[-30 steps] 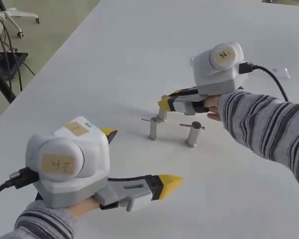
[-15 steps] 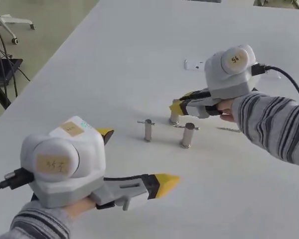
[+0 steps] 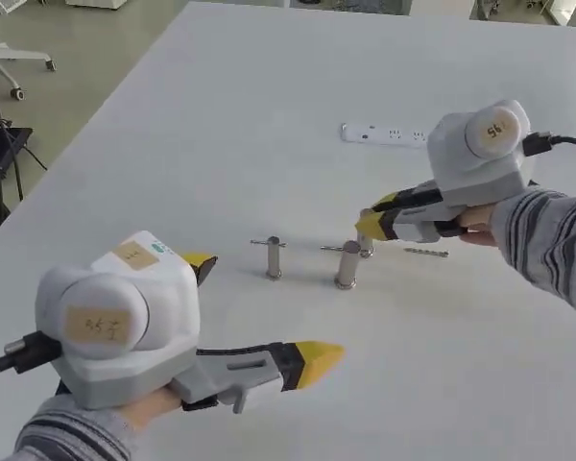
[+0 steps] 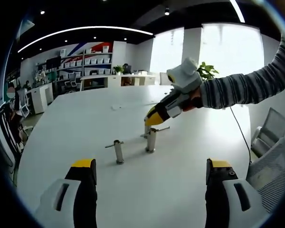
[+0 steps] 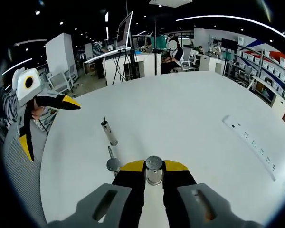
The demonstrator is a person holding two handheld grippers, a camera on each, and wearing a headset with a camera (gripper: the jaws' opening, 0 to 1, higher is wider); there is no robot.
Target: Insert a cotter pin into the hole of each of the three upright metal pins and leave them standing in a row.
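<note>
- Left gripper (image 3: 259, 307), at 7 o'clock in the head view: jaws spread wide, holding nothing, well apart from the work.
- First metal pin (image 3: 274, 259), just left of centre: upright on the table (image 3: 221, 115), with the first cotter pin (image 3: 268, 242) crossing its head. This one is judged complete.
- Second metal pin (image 3: 347, 266), just right of centre: upright, with the second cotter pin (image 3: 332, 248) through its head. It is likewise judged complete.
- Third metal pin (image 3: 365, 246), just beside the second at its 1 o'clock: clamped between the narrowed jaws of the right gripper (image 3: 374, 225), which enters from 3 o'clock. In the right gripper view its round top sits between the jaw tips at 6 o'clock.
- Loose cotter pin (image 3: 425, 253), flat on the table near the third metal pin, at its 3 o'clock. It is probably the one left to insert.
- Remaining, as judged: fit that last cotter pin and bring the third metal pin into line, since it stands behind the second rather than in the row.
- Hard to make out: the jaws cover the third metal pin's cross-hole and most of its shaft. Whether its base touches the table cannot be told.
- Power strip (image 3: 384, 134), at 1 o'clock, farthest: not involved in the task.
</note>
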